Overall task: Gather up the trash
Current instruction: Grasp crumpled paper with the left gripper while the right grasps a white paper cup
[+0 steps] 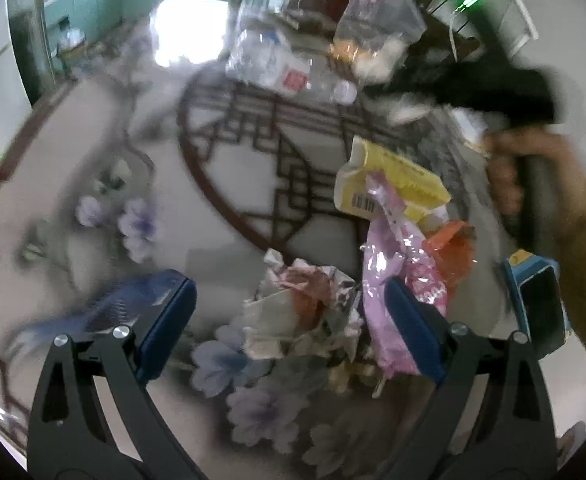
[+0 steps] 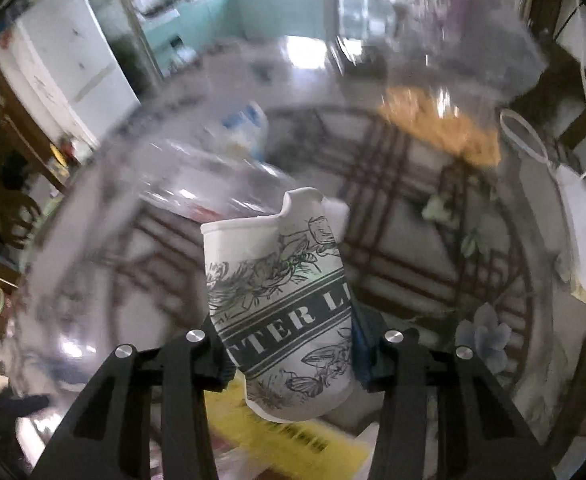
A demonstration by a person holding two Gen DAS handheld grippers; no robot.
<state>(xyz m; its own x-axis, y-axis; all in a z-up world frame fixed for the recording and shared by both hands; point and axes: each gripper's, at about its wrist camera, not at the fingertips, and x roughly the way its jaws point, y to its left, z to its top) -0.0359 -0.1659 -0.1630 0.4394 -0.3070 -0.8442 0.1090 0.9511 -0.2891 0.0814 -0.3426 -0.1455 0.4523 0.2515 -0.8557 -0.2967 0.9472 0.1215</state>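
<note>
My left tongs (image 1: pixel 289 312) stand wide open, pads clear of everything, pointing down at the round glossy bench with its dark red lattice ring and painted lilac blossoms (image 1: pixel 229 168). Between the open fingers, toward twelve o'clock from them, lies a crumpled wad of silver and reddish foil wrapper (image 1: pixel 301 300). A shiny pink plastic wrapper (image 1: pixel 393 248) lies at about one o'clock of that wad, overlapping my right-hand pad in this view; whether it touches the pad I cannot tell. Above it sits a flattened yellow and white carton with a barcode (image 1: pixel 393 180), and just beside the pink wrapper at three o'clock is a scrap of orange plastic (image 1: pixel 451 246). At the bench's far side, twelve o'clock, rest clear crushed plastic bottles (image 1: pixel 277 60) and a clear bag with orange crumbs (image 1: pixel 373 28).

My right tongs (image 2: pixel 291 354) are clamped on a squashed white paper cup with black floral print and lettering (image 2: pixel 281 300), held upright above the bench. In the left view my right hand (image 1: pixel 505 176) grips its black handle at three o'clock.
</note>
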